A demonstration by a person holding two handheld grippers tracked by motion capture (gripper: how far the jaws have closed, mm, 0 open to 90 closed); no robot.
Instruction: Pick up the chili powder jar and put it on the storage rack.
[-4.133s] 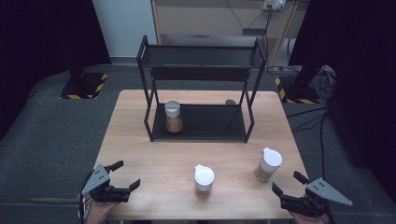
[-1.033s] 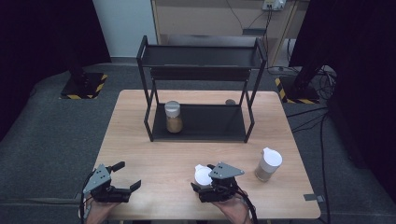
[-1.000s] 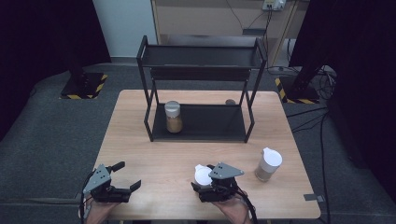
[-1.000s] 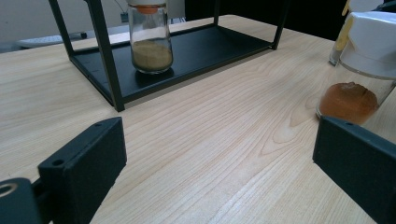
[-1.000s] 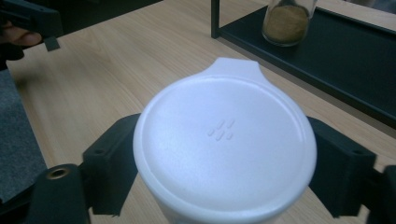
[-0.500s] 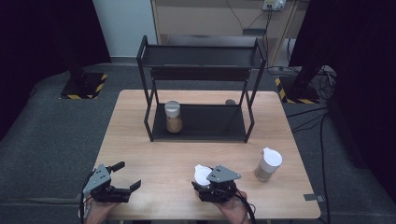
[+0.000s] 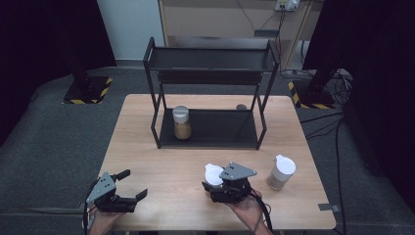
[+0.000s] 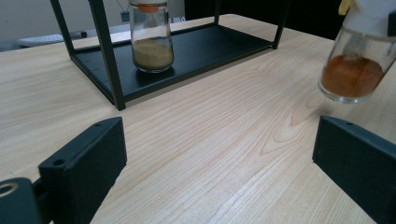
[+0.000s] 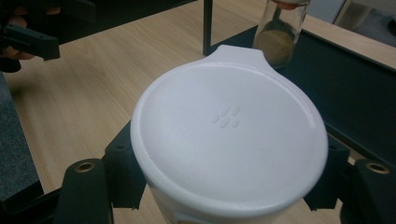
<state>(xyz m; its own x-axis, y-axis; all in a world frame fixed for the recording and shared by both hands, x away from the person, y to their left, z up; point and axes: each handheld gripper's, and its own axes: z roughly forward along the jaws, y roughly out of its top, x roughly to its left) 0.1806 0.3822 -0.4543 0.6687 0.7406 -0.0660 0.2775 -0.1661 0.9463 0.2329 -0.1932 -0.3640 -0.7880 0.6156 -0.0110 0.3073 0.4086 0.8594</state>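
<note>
The white-lidded spice jar with the orange-red powder sits near the front edge of the counter, a little right of the middle, and the right hand-held gripper is clamped on it: in the right gripper view the two black jaws press against the body just under the broad white lid. In the left gripper view the same jar appears to hang a little above the wood with a shadow beneath it, so it looks just lifted, though the gap is slight. The grasp, then, seems done, and the carry is what remains. Judging by the layout, the likely goal is the black two-tier rack at the back of the counter, whose lower tray already holds one jar of tan powder at its left end, with free room to its right. A second white-lidded jar stands on the counter just to the right of the held one, untouched, so it probably awaits its turn as well. The left hand-held gripper hovers at the front left corner, well apart from everything, with its jaws spread wide and nothing between them.
</note>
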